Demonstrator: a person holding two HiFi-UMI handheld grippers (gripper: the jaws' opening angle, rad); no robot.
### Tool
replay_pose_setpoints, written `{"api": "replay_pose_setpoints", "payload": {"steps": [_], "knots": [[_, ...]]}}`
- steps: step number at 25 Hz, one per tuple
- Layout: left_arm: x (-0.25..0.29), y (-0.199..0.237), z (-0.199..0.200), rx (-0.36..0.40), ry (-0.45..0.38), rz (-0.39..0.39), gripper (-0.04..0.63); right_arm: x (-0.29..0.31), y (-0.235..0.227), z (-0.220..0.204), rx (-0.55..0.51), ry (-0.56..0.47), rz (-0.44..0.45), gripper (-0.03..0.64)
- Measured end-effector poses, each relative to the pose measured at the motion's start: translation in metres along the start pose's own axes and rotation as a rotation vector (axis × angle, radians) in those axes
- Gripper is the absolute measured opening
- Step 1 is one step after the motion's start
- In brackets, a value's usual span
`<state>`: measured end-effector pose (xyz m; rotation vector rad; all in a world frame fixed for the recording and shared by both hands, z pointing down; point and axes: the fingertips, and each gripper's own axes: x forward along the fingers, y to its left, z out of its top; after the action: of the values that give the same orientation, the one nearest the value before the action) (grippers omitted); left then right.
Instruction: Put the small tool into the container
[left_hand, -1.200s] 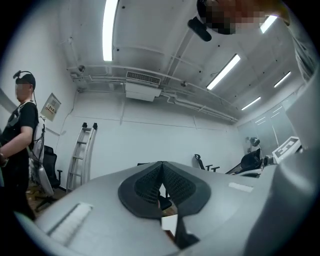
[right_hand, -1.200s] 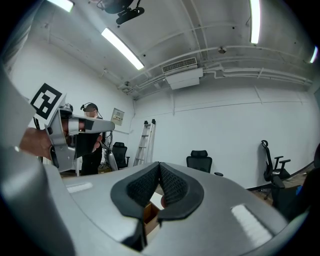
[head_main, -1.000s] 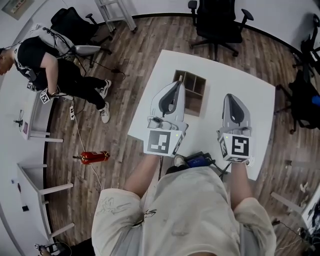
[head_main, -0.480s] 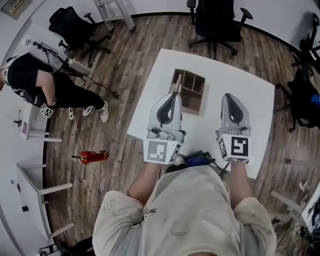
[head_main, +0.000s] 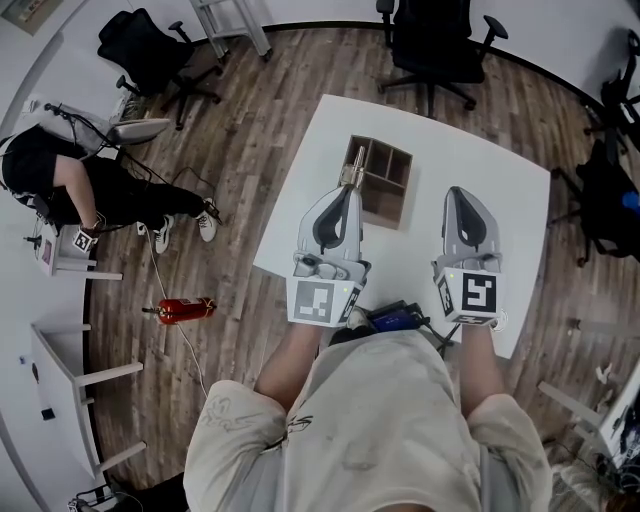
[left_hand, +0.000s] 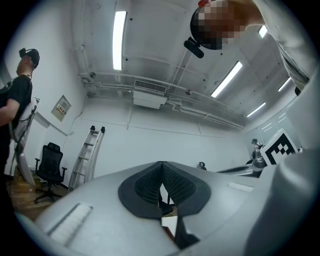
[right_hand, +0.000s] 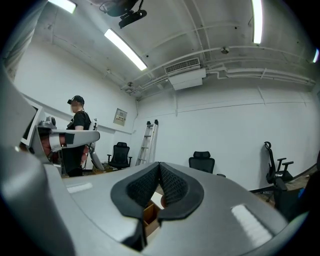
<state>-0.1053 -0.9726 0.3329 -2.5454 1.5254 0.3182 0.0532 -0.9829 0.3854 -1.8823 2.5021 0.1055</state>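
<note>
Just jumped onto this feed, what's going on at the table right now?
A person holds a claw in each hand above the white table. The left claw is shut on the small tool, whose metal tip points out over the left side of the wooden container with its open compartments. The tool is not yet inside. The right claw is shut on nothing, over the table to the container's right.

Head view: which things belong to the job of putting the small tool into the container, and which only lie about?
Belong to the job:
- small tool, held by the shut left gripper
- wooden container on the white table

Only lying about:
- red fire extinguisher
- black office chair
- ladder
</note>
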Motion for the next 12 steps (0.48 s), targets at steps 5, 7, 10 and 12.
{"api": "replay_pose_setpoints", "payload": {"steps": [5,7,10,12], "knots": [[0.007,0.0,-0.001,0.002,0.006,0.001,0.02,0.004,-0.005,0.001,0.003,0.004,-0.003,0.006],[0.011,-0.002,-0.004,0.0,0.01,0.002,0.02,0.006,-0.01,0.0,0.004,0.005,-0.004,0.006],[0.011,0.0,-0.01,-0.001,0.017,0.005,0.02,0.006,-0.009,-0.004,0.002,0.008,-0.004,0.006],[0.009,0.003,-0.012,-0.006,0.021,0.009,0.02,0.007,-0.007,-0.004,-0.001,0.009,-0.004,0.006]]}}
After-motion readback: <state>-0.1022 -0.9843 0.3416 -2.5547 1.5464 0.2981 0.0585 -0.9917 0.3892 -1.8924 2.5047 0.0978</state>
